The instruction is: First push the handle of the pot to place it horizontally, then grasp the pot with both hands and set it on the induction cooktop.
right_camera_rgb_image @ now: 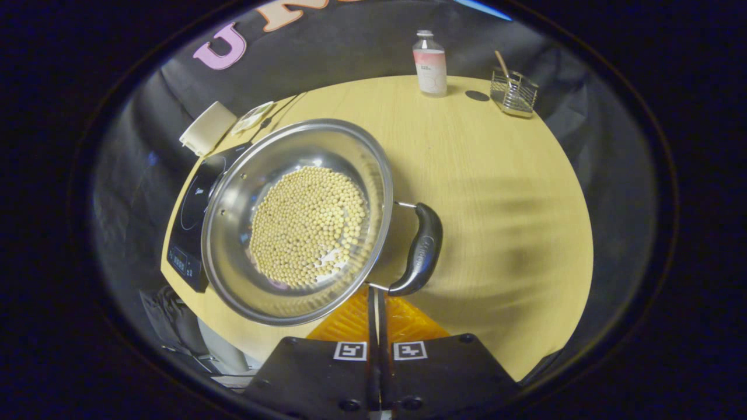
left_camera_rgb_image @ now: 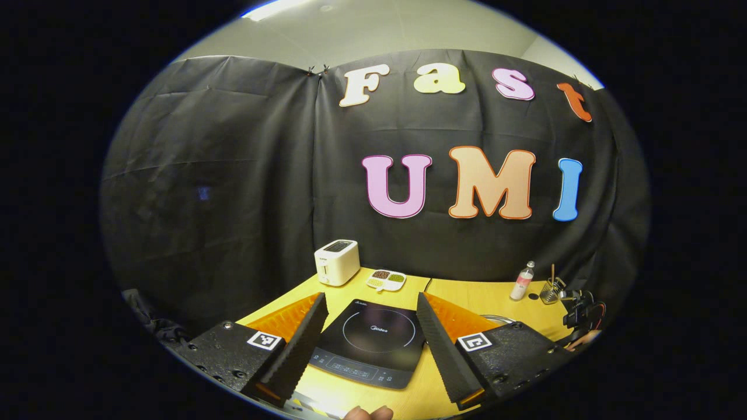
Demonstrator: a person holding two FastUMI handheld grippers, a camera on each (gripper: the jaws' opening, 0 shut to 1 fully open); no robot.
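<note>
The right tool [right_camera_rgb_image: 376, 303] is pinched closed on nothing, its tips just below the pot [right_camera_rgb_image: 297, 219] of beans [right_camera_rgb_image: 309, 224], beside its handle [right_camera_rgb_image: 421, 251]. The pot hides part of the cooktop [right_camera_rgb_image: 192, 204] left of it. A bottle [right_camera_rgb_image: 430, 63] and rack [right_camera_rgb_image: 512, 92] stand well beyond. The left tool [left_camera_rgb_image: 367, 326] gapes wide, framing the cooktop [left_camera_rgb_image: 370, 347]; toaster [left_camera_rgb_image: 337, 262] and dish [left_camera_rgb_image: 386, 280] behind.

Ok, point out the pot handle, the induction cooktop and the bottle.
pot handle [right_camera_rgb_image: 423, 248]: right gripper view, on the middle of the dark grip.
induction cooktop [left_camera_rgb_image: 373, 335]: left gripper view, on the glass top inside the ring.
bottle [right_camera_rgb_image: 430, 67]: right gripper view, on its label band.
</note>
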